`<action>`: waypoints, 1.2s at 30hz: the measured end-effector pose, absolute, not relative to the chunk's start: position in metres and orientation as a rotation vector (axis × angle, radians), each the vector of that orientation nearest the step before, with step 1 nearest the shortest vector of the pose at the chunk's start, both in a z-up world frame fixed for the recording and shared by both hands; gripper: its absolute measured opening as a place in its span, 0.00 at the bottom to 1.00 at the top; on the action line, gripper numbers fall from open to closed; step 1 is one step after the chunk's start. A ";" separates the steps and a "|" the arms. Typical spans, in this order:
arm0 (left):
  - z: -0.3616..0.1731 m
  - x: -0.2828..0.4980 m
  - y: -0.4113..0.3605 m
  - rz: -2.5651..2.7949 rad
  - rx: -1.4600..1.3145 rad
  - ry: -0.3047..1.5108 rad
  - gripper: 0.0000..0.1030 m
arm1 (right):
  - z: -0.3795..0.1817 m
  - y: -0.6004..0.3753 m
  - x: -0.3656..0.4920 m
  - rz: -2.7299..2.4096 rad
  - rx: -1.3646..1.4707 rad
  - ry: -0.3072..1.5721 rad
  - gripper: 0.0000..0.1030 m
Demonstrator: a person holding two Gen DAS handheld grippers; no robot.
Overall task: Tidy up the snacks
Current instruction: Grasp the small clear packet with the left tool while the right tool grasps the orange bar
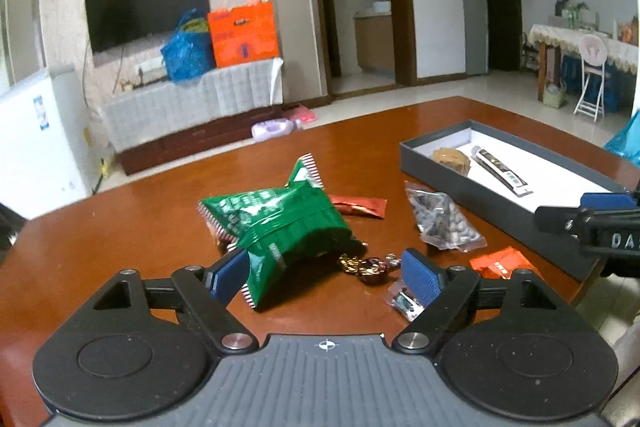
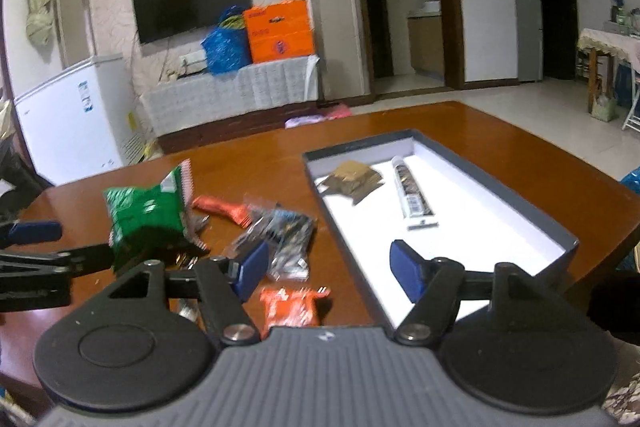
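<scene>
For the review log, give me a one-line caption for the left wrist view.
Open left gripper facing a green snack bag on the wooden table, grey box at right.

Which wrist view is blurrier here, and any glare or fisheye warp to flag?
Right wrist view: more motion smear, the green snack bag and orange packet are soft. Left wrist view: sharper, the green bag reads clearly. Both: sheen on the wooden table, walls and door frames bow toward the edges, dark corners.
</scene>
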State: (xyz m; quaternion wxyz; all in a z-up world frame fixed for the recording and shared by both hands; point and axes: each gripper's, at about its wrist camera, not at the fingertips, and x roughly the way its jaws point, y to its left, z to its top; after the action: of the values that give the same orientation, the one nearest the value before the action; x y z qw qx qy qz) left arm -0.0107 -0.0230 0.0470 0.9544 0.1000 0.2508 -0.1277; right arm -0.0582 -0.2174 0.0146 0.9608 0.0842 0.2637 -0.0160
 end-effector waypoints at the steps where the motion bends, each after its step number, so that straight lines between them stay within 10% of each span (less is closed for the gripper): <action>1: 0.044 -0.014 -0.025 -0.263 0.199 0.500 0.81 | 0.014 -0.216 -0.059 -0.019 0.170 0.544 0.66; 36: -0.008 0.034 -0.063 -0.336 0.202 0.706 0.69 | -0.005 -0.209 -0.012 0.130 0.136 0.746 0.66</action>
State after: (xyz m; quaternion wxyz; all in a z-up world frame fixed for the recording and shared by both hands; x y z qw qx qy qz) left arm 0.0340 -0.0629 -0.0084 0.9195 0.0980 0.3437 -0.1637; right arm -0.0117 -0.2089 -0.0045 0.9270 0.0663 0.3637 0.0632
